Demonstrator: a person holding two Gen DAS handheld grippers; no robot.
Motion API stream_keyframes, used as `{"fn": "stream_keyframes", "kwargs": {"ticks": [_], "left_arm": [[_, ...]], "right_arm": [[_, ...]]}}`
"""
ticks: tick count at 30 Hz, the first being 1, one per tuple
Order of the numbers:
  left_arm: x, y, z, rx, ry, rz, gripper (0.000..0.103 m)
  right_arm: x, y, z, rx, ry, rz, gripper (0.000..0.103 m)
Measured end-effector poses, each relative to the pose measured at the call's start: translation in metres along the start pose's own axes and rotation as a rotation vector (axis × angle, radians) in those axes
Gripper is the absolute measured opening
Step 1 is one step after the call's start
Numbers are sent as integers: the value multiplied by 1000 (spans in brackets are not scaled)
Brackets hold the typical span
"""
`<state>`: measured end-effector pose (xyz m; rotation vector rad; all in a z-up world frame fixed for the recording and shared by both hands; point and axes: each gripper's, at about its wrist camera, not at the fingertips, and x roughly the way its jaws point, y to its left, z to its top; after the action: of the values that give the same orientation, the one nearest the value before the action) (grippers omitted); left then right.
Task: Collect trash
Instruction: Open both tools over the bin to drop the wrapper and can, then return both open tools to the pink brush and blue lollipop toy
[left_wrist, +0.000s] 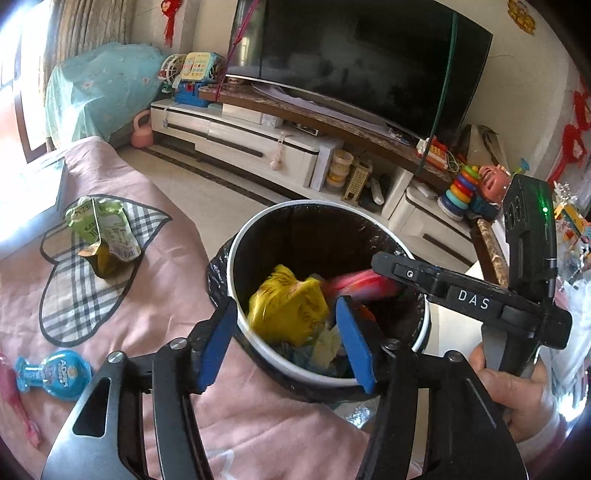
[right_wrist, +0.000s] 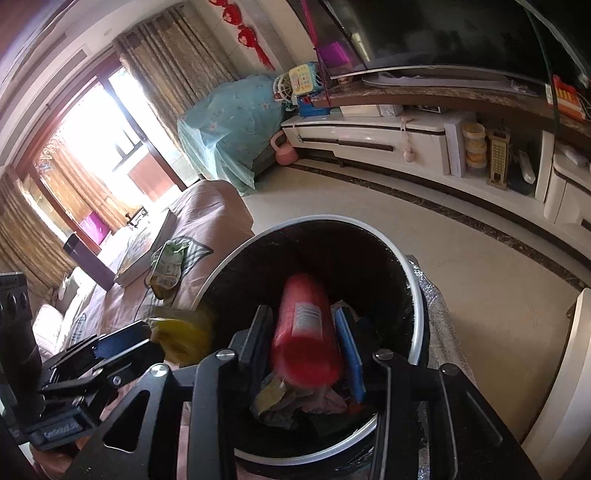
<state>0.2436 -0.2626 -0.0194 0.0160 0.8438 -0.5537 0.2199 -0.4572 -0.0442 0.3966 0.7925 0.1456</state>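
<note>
Both hand-held grippers tilt down over the trash bin (left_wrist: 236, 254). The left hand-held gripper (left_wrist: 286, 341) has its jaws spread, with a yellow wrapper (left_wrist: 288, 310) loose between them, blurry. The right hand-held gripper (right_wrist: 304, 349) is parted too, a red packet (right_wrist: 304, 332) blurred between its pads. "DAS" reads on the right one's side. At 9 o'clock, a green pouch (left_wrist: 107, 229) lies on the pink cover (left_wrist: 147, 295).

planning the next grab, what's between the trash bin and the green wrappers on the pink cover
Nothing loose. In the left wrist view, only the plaid heart patch and bare pink cover lie between the green wrappers and the trash bin.
</note>
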Motion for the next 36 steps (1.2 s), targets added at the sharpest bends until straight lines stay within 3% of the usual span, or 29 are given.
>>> {"fn": "stream_keyframes", "kwargs": {"ticks": [7, 9, 11, 22, 36], "left_arm": [[-18, 9, -18, -20, -6, -1, 64], [-27, 15, -27, -31, -12, 10, 64], [-36, 22, -37, -40, -21, 27, 65], [-88, 92, -92, -187, -23, 115, 65], [-139, 170, -137, -328, -43, 246, 65]], "right_arm": [[-11, 7, -6, -1, -25, 9, 61], [-15, 12, -9, -4, -38, 17, 81], [-21, 20, -15, -13, -58, 29, 91], [-24, 87, -52, -163, -65, 88, 94], [11, 160, -87, -318, 46, 182, 95]]}}
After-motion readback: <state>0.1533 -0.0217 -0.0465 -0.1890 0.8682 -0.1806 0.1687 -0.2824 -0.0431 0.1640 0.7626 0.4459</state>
